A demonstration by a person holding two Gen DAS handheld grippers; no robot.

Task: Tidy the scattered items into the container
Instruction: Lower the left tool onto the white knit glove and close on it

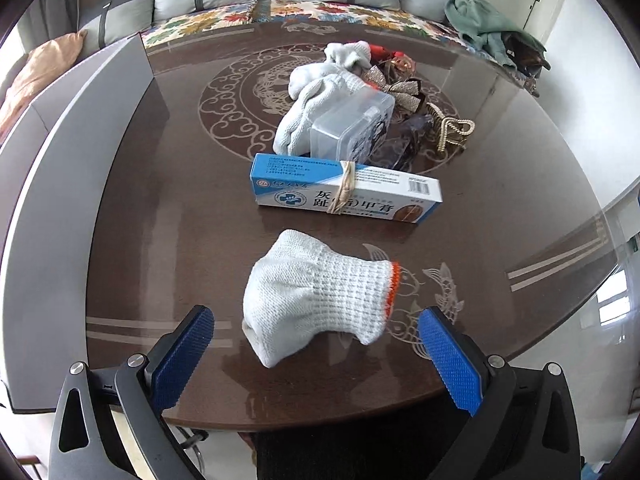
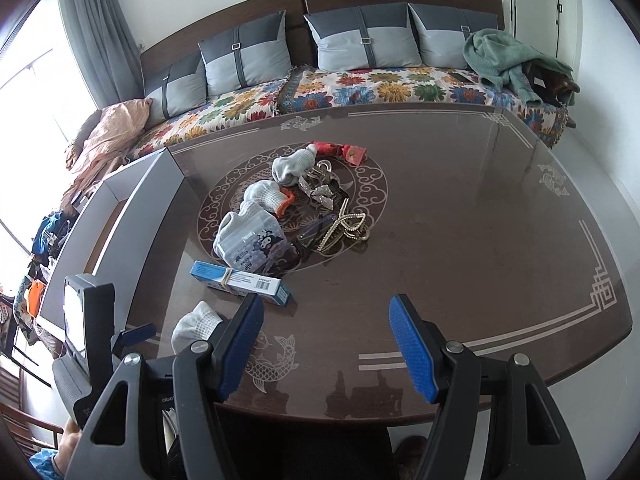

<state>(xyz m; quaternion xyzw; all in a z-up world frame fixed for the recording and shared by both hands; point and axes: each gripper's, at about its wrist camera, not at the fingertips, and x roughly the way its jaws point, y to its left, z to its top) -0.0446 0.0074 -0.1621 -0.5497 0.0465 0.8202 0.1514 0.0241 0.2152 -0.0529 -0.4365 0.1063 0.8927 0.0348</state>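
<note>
So the white knit glove (image 1: 316, 300) sits right in front of our left gripper (image 1: 316, 354), at about 12 o'clock from it, lying near the front edge of the table (image 1: 160, 208) with its orange cuff pointing to 3 o'clock. We'd guess it's super light and floppy, no risk of breaking, but it'll bunch and sag, so we'd pinch the thick crumpled middle rather than the thin cuff. The left gripper's jaws are spread wide on either side of it, touching nothing. Our right gripper (image 2: 326, 344) is also spread, over bare tabletop, holding nothing. Further out at 12 o'clock is the blue medicine box (image 1: 344, 190), stiff and easy to grab, then the clear plastic case (image 1: 352, 128) leaning on more gloves and hair clips. The tabletop looks glossy and slick, so stuff may slide. The grey container (image 2: 132, 216) sits at 10 o'clock, sofa (image 2: 320, 84) behind.
</note>
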